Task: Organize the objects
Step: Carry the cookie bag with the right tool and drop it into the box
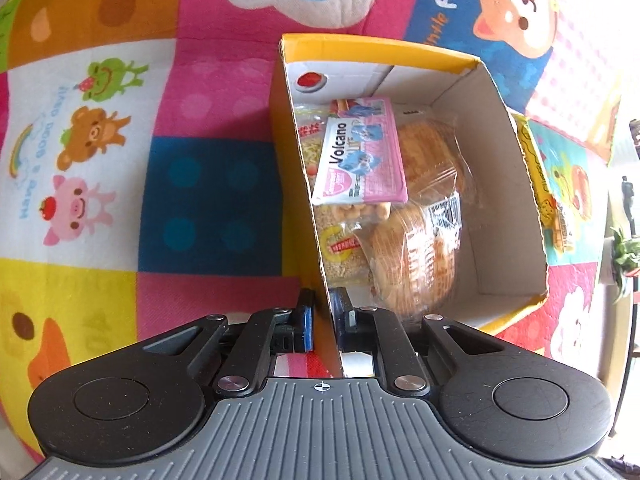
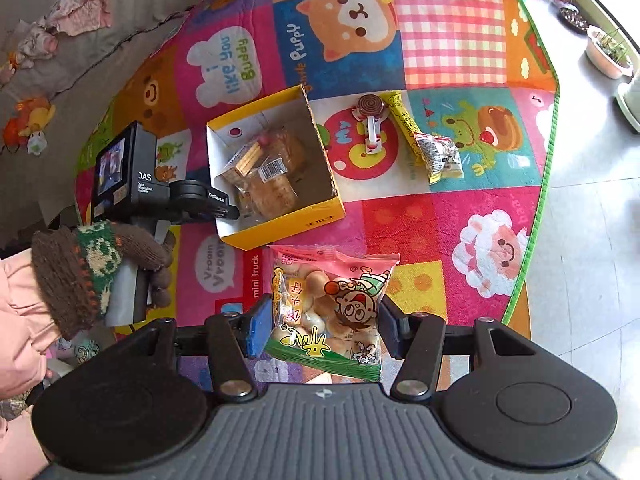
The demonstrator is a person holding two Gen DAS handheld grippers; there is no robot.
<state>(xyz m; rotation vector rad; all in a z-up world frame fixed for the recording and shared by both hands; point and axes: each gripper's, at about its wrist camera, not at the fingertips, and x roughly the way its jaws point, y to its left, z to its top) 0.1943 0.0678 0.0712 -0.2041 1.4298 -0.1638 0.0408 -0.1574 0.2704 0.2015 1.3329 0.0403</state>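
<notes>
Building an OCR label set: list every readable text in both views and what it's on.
"Volcano": pink snack packet in the yellow box
"i like you Buddy": white bear patch on the mat
"Little Puppy": blue mat patch
"mini truck": mat
"Have a good day!": mat
"DAS": black device
Barcodes and Chinese print on the pink biscuit bag: unreadable.

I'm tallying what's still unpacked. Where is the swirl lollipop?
In the right wrist view, the swirl lollipop lies on the play mat, right of the yellow box, beside the long yellow snack packet.
</notes>
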